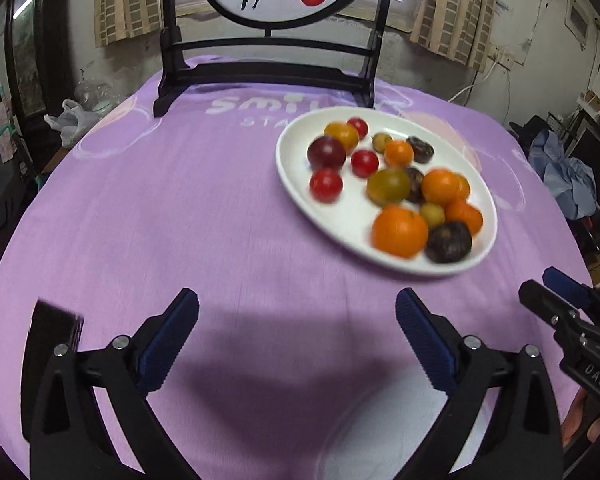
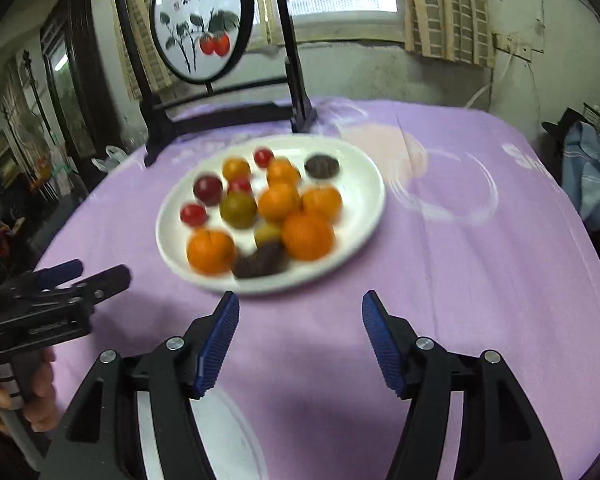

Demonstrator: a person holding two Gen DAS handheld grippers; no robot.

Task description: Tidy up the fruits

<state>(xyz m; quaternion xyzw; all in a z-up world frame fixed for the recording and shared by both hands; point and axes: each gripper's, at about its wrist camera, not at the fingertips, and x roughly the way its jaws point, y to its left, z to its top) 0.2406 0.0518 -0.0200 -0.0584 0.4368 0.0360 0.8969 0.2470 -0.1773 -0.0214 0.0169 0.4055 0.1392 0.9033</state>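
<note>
1. Two grippers frame this moment, and both are empty. In the left wrist view the left gripper (image 1: 297, 312) fills the lower part of the frame with its blue pads spread very wide over bare purple tablecloth (image 1: 180, 220); nothing lies between them.
2. Further right in that view, the white plate (image 1: 296, 184) sits in the centre right of the frame, apart from the pads and beyond them. It carries the fruits: red cherry tomatoes (image 1: 326, 185), a dark plum (image 1: 326, 153), a green-brown tomato (image 1: 388, 187), oranges (image 1: 399, 231) and a near-black fruit (image 1: 448, 242).
3. At the lower right edge of that view the right gripper (image 1: 540, 284) shows from the side.
4. In the right wrist view the right gripper (image 2: 300, 312) stands in the lower middle, its pads about halfway apart and holding nothing, just short of the plate's near rim.
5. Handling, as a judgement: the small tomatoes look light, smooth and thin-skinned, so they may roll or split; close gently across the widest part from either side. The oranges look firmer and heavier and should tolerate a fuller squeeze at the middle. The dark fruits look soft, so use light pressure.
6. Crowding near the plate's right half means neighbours could be nudged; the lone red tomato at the plate's left looks easiest to reach.
</note>
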